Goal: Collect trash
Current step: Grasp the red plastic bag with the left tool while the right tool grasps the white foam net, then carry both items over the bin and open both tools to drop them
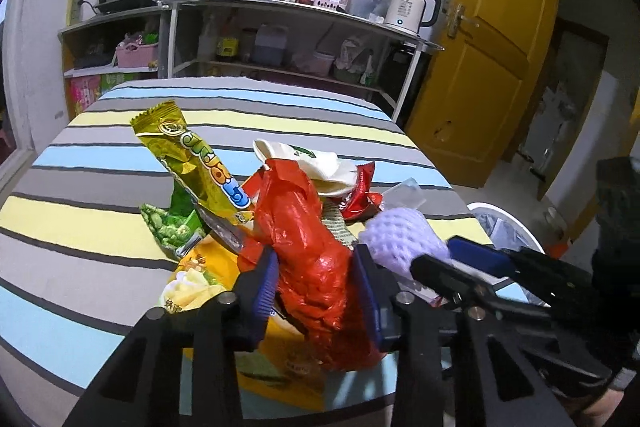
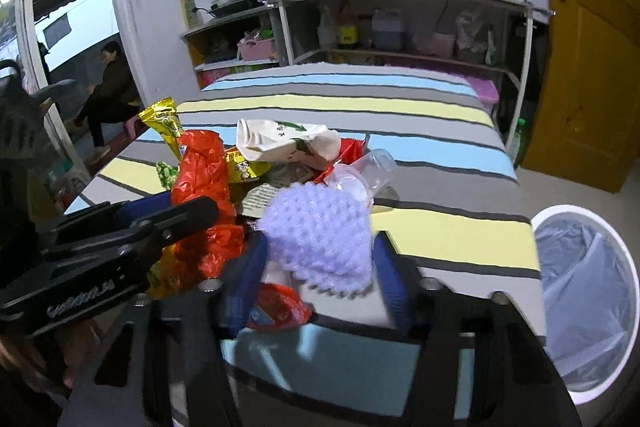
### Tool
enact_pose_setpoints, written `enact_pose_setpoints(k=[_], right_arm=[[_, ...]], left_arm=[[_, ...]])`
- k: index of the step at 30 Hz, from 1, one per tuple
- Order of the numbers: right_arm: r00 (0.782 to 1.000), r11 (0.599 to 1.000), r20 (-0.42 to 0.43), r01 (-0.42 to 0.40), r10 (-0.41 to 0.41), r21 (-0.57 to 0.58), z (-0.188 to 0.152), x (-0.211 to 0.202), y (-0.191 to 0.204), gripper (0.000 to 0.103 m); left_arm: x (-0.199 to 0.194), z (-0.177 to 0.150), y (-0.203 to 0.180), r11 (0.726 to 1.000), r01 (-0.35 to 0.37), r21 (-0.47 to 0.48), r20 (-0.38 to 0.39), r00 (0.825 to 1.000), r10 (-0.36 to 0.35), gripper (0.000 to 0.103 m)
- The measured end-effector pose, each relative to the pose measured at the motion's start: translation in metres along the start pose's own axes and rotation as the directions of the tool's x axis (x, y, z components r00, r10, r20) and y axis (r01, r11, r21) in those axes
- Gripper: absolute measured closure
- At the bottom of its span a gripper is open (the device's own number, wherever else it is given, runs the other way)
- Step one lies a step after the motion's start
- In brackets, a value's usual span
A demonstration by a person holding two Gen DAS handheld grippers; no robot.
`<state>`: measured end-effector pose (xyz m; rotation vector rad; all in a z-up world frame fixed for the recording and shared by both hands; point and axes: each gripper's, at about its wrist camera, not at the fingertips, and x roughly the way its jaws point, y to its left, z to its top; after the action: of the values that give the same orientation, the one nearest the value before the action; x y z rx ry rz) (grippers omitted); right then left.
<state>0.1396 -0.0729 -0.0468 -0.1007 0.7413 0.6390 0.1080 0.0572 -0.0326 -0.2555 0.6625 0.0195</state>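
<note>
A pile of trash lies on the striped table point(image 1: 80, 163). My left gripper point(image 1: 316, 267) is shut on a crumpled red plastic bag point(image 1: 308, 239), also seen in the right wrist view point(image 2: 204, 179). My right gripper point(image 2: 320, 259) is shut on a lilac foam fruit net point(image 2: 320, 231), which shows in the left wrist view point(image 1: 400, 235). Around them lie a gold snack wrapper point(image 1: 192, 155), a green pea packet point(image 1: 168, 223), a cream paper bag point(image 1: 316, 163), a red wrapper point(image 1: 360, 195) and a clear plastic cup point(image 2: 368, 171).
A white bin with a clear liner point(image 2: 588, 299) stands on the floor at the table's right edge. Behind the table is a metal shelf point(image 1: 288, 39) with a kettle point(image 1: 412, 7), pans and bottles. A yellow door point(image 1: 492, 47) is at right. A person point(image 2: 112, 87) sits at far left.
</note>
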Motion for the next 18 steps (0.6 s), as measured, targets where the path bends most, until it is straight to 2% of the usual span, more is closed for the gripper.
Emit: enact_pose_setpoints(k=[5, 10, 18], right_arm=[[1.0, 1.0, -0.016, -0.01, 0.01, 0.017, 0.001, 0.004, -0.003, 0.091], [1.0, 1.0, 0.0, -0.002, 0.002, 0.021, 0.0, -0.002, -0.006, 0.096], [0.999, 0.999, 0.05, 0.001, -0.003, 0.037, 0.002, -0.024, -0.007, 0.096]], left_arm=[[0.0, 0.001, -0.002, 1.0, 0.007, 0.007, 0.003, 1.0, -0.007, 0.071], [-0.004, 0.002, -0.005, 1.0, 0.006, 0.018, 0.017, 1.0, -0.006, 0.074], [-0.025, 0.011, -0.011, 0.999, 0.002, 0.044, 0.068, 0.998, -0.005, 0.075]])
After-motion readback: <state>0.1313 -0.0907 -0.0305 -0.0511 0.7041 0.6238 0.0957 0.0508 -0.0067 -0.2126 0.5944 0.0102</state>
